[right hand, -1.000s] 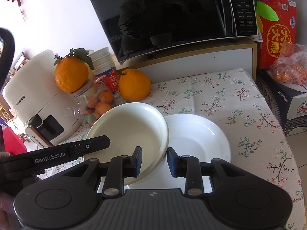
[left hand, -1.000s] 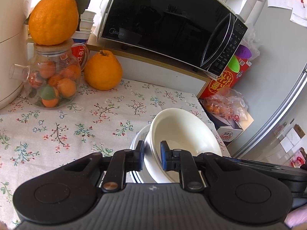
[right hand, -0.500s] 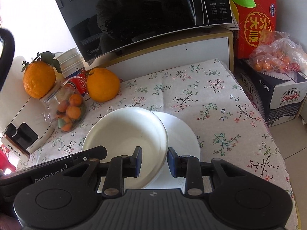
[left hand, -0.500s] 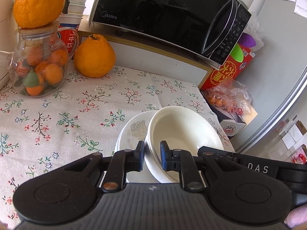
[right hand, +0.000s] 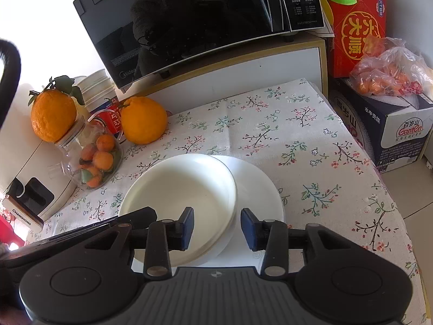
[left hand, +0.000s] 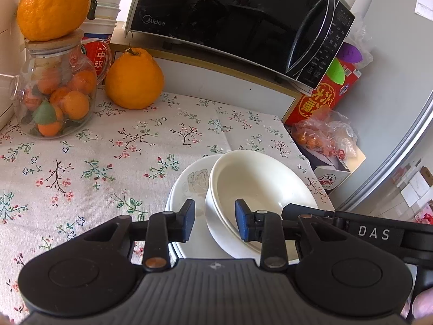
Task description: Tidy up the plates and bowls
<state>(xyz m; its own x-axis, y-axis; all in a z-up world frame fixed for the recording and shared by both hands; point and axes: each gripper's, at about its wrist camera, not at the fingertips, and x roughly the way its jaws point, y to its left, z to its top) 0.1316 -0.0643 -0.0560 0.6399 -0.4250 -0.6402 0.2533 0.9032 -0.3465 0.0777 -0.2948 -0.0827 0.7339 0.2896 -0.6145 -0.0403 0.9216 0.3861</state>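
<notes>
A white bowl [left hand: 259, 187] is seen resting on a white plate [left hand: 189, 187] near the front right part of the table [left hand: 81, 168], which is covered with a floral tablecloth. The bowl is set off-centre, so that part of the plate, marked with a faint rose pattern, is left uncovered on one side. In the right wrist view the same bowl [right hand: 178, 197] is shown overlapping the plate [right hand: 259, 187], whose bare portion lies to the right.

The left claw [left hand: 214, 222] is held released, its blue-padded fingers spread on either side of the bowl's near rim; whether the rim is touched cannot be told. The right claw [right hand: 217, 226] is likewise released, with the bowl's edge between its parted fingers and nothing clamped.

Behind the dishes, a large orange citrus fruit [left hand: 134, 80] is placed on the table against a white cabinet. To its left a glass jar [left hand: 56, 92] filled with small oranges is topped by another big citrus fruit [left hand: 52, 5]. A black Midea microwave [left hand: 238, 19] is carried on the cabinet above. Beyond the table's right edge a red gift box [right hand: 354, 24] is stacked beside a clear bag of small oranges [right hand: 387, 73], which is laid on a dark carton [right hand: 392, 124]. A white Changhong appliance [right hand: 29, 189] is seen at the far left.
</notes>
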